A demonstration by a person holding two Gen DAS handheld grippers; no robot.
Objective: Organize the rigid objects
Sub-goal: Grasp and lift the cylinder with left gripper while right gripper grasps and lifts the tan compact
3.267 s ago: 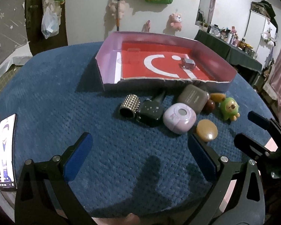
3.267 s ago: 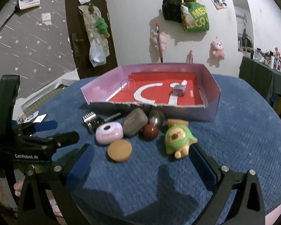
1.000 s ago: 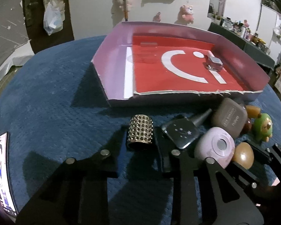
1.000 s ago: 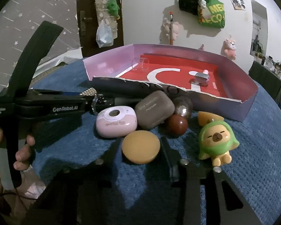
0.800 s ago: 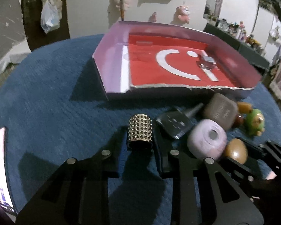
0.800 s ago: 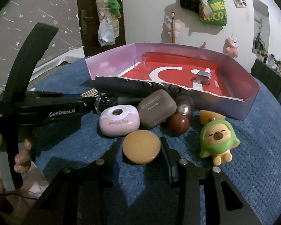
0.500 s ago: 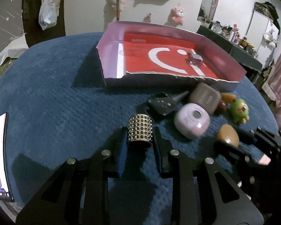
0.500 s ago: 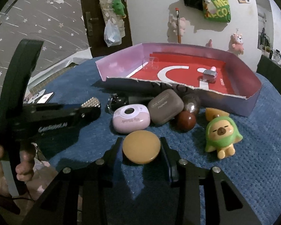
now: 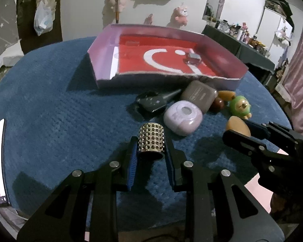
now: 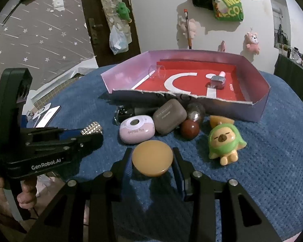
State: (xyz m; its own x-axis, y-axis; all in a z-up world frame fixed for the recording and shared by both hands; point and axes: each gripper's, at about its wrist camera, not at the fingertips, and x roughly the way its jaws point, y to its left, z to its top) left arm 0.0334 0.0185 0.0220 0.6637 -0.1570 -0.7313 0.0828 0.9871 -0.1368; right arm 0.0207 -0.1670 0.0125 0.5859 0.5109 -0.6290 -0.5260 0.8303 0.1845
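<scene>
Right wrist: lilac case and figurine front the box.

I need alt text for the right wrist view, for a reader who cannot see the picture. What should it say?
The right tongs grip a flat tan disc above a blue cloth. Behind it lie a pink case, a brown case, two dark balls and a green toy figure, in front of a shallow pink box with a red floor. At left, the left tongs hold a studded metal cylinder.
</scene>
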